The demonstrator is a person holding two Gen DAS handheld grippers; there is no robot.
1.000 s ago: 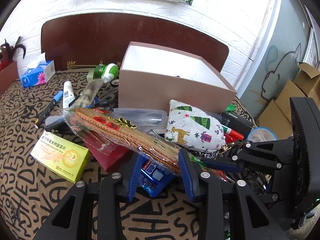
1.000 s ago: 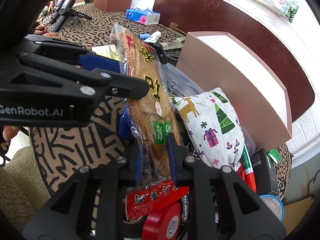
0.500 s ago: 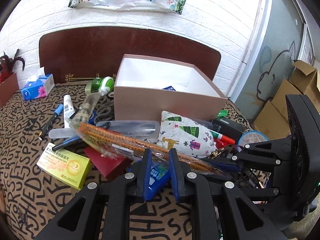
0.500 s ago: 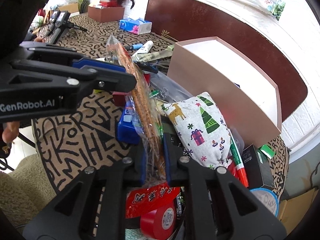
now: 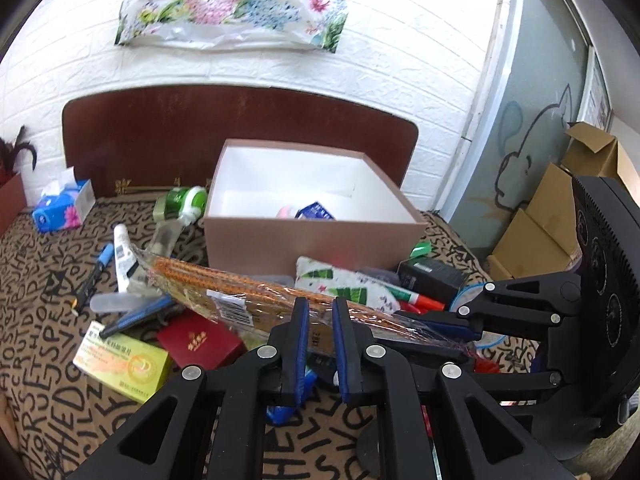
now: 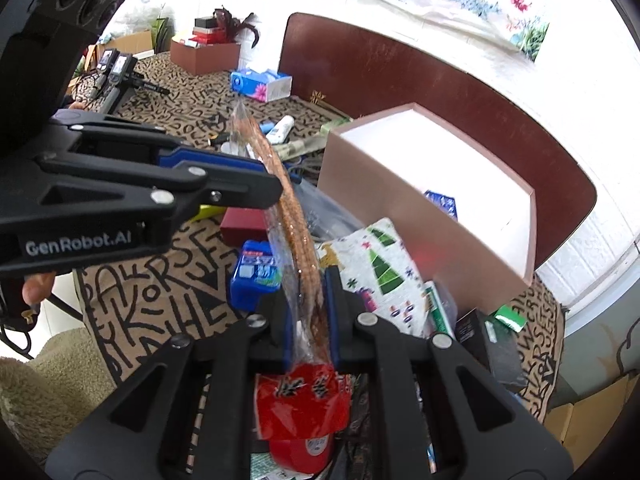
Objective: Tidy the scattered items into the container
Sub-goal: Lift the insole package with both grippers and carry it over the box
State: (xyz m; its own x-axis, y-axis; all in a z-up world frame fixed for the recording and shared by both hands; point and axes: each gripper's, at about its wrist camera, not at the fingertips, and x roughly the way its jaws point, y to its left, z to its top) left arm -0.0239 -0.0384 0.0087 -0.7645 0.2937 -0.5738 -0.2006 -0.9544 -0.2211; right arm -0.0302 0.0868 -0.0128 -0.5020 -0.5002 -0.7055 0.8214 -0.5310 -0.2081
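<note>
Jaws: both clamped on orange packet (image 5: 256, 300) | left view only: pink item (image 5: 286, 211) inside box (image 5: 312, 240)

White brick wall (image 5: 400, 60), dark wooden headboard (image 5: 160, 132), floral hanging (image 5: 232, 4), cardboard boxes (image 5: 560, 220)

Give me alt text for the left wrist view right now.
Both grippers, left and right, clamp a long clear packet of orange sticks above a cluttered patterned tablecloth. Behind it sits an open pink box holding a few small items.
</note>
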